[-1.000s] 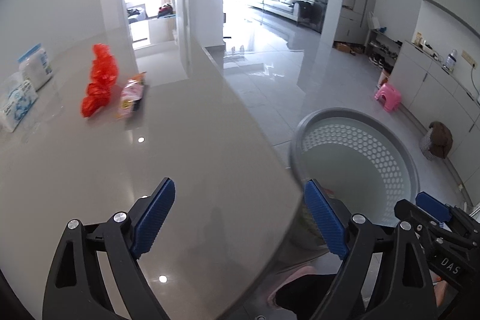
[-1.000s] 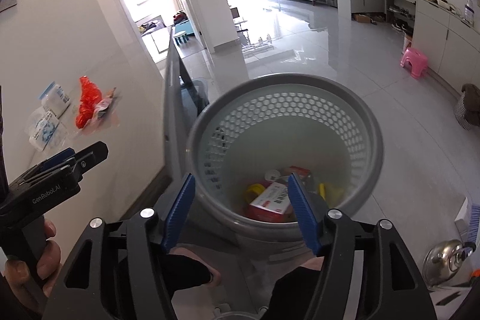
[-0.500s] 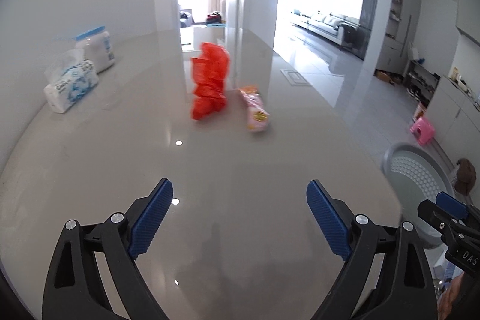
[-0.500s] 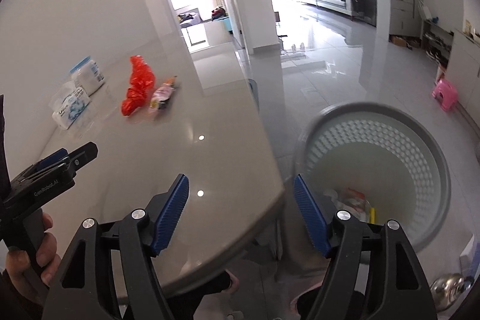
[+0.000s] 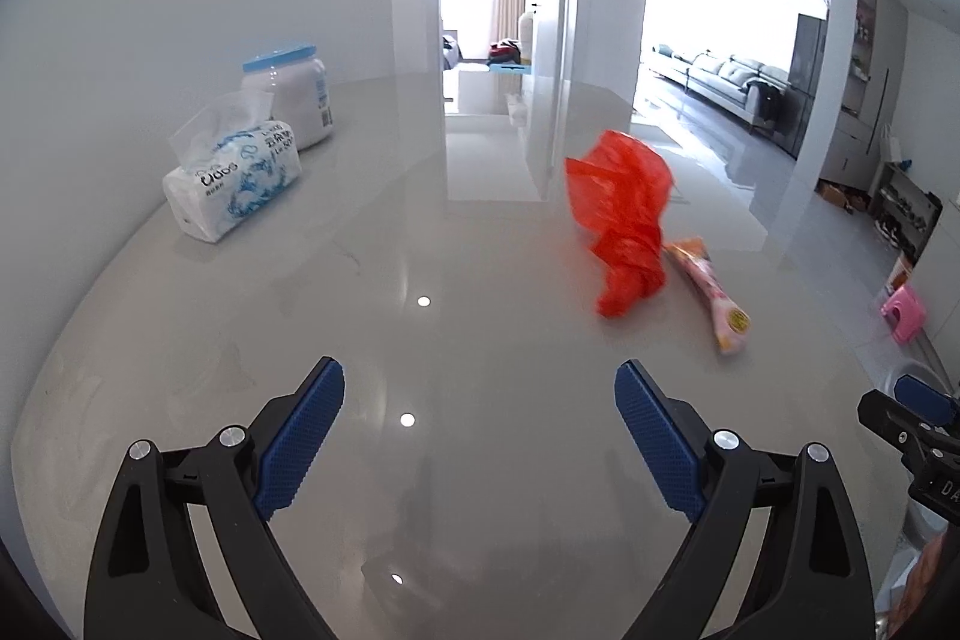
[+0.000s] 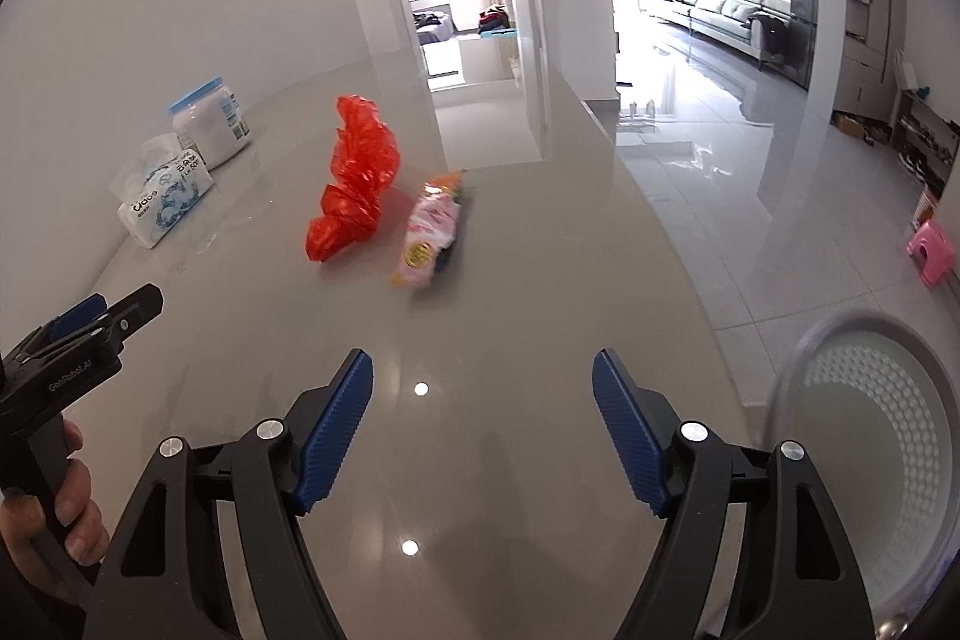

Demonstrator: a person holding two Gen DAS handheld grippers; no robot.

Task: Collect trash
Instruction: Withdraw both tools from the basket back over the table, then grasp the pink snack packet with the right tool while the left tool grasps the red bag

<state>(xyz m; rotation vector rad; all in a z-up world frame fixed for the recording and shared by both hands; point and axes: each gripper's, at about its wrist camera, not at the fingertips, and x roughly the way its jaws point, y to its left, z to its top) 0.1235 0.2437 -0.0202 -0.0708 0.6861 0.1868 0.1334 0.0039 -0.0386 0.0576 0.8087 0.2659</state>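
A crumpled red plastic bag [image 5: 627, 214] [image 6: 354, 181] lies on the glossy grey table [image 5: 480, 460] [image 6: 480, 316], with a pink snack wrapper [image 5: 717, 292] [image 6: 433, 229] just to its right. Both are well ahead of the grippers. My left gripper [image 5: 479, 427] hovers open over bare tabletop with nothing between its blue pads. My right gripper [image 6: 483, 421] is over the table too, its jaws opening and empty. The grey perforated trash basket [image 6: 882, 436] stands on the floor off the table's right edge; only its rim [image 5: 918, 373] shows in the left wrist view.
A tissue pack [image 5: 234, 175] [image 6: 162, 196] and a white jar with a blue lid [image 5: 294, 97] [image 6: 210, 121] stand at the table's far left by the wall. A pink stool [image 5: 903, 310] [image 6: 930, 247] sits on the tiled floor. A hand [image 6: 54, 508] holds the left gripper's handle.
Both grippers swung left from over the basket to over the table. The red bag and wrapper now lie nearer and more centred. The right jaws stand a little wider.
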